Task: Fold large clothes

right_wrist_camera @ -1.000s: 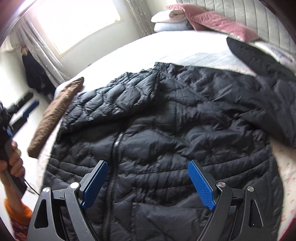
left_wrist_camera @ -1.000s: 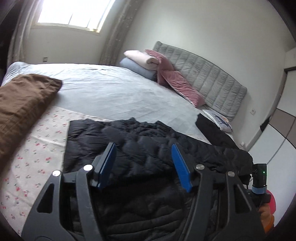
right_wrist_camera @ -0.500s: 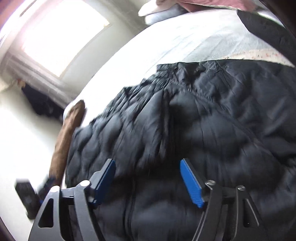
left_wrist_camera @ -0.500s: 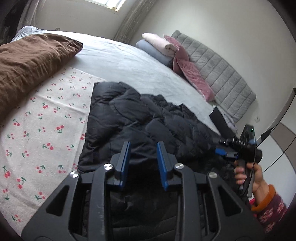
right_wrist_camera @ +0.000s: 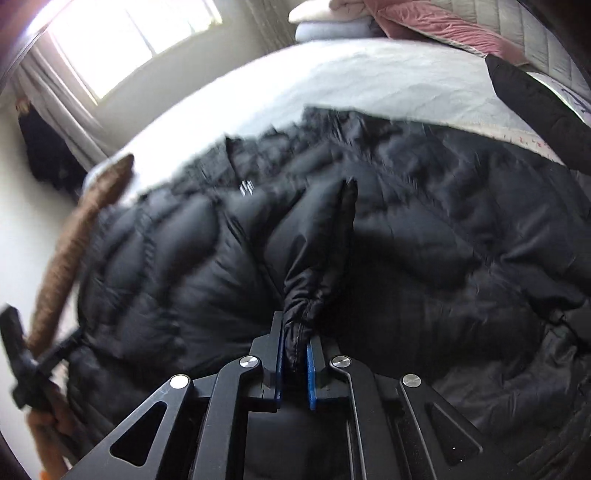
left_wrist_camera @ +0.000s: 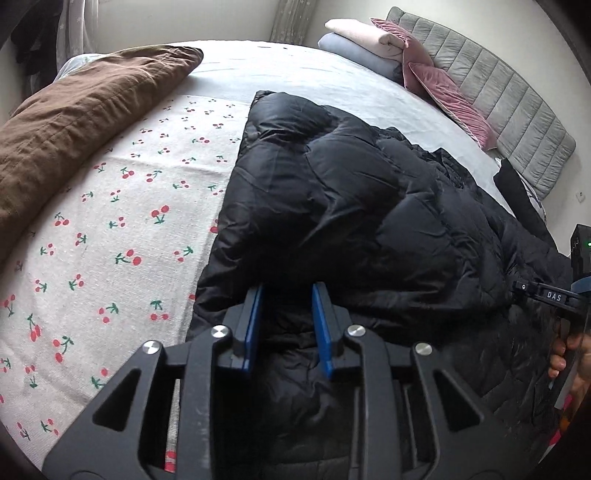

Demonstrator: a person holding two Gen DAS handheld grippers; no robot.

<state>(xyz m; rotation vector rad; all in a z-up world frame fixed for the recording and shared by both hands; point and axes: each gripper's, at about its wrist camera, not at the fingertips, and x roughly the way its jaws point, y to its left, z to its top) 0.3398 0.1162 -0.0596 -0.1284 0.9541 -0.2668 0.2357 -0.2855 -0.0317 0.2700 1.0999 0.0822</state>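
A black quilted puffer jacket [left_wrist_camera: 351, 206] lies spread on the bed, front up; it also fills the right wrist view [right_wrist_camera: 424, 240]. My left gripper [left_wrist_camera: 287, 299] is closed down on a thick fold of the jacket at its near left hem. My right gripper [right_wrist_camera: 295, 341] is shut on a pinched ridge of the jacket's fabric [right_wrist_camera: 314, 258] near the front edge, and the fabric stands up between the blue pads. The right gripper also shows at the right edge of the left wrist view [left_wrist_camera: 554, 295].
A cherry-print sheet [left_wrist_camera: 110, 221] covers the near bed. A brown folded blanket [left_wrist_camera: 74, 110] lies at the left. Pink pillows [left_wrist_camera: 443, 88] and folded bedding [left_wrist_camera: 362, 33] sit by the grey headboard [left_wrist_camera: 517, 110]. Another black garment [right_wrist_camera: 535, 99] lies at the far right.
Both grippers went from wide open to closed on the jacket. The left moved down to the left hem; the right pinched fabric at the front, and the view is blurred from motion.
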